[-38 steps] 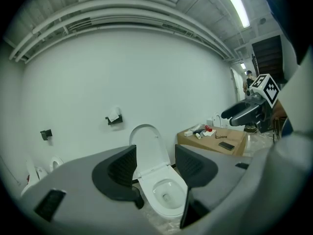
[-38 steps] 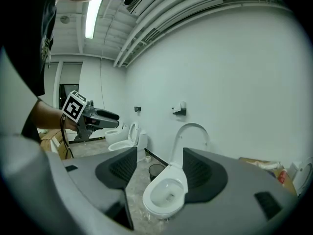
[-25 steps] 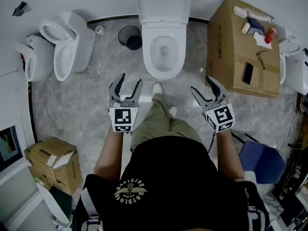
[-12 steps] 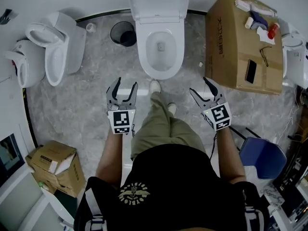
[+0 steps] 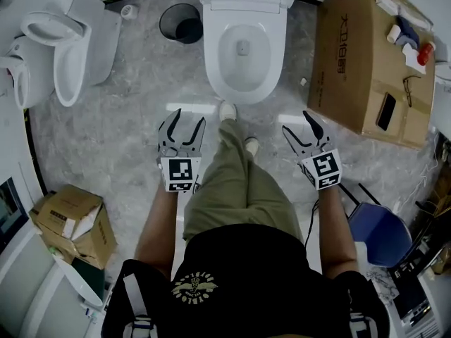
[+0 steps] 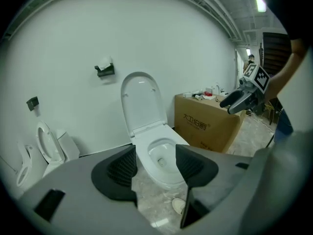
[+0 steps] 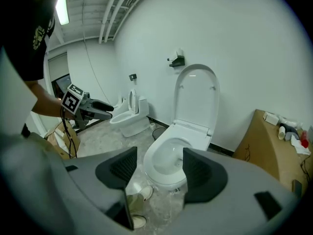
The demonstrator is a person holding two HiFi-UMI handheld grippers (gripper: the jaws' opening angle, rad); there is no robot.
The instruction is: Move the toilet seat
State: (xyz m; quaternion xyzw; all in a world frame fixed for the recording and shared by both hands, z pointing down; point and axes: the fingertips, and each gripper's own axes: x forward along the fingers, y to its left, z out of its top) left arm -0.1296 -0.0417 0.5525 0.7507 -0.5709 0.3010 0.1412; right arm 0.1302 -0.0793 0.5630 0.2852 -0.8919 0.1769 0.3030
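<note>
The location is a workshop-type test room: a toilet against a white wall, further toilets standing alongside, cardboard boxes on the stone-pattern floor, and exposed ceiling pipes.

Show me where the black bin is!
In the head view, the black bin stands at the top, just left of the open toilet and right of the spare toilet.
</note>
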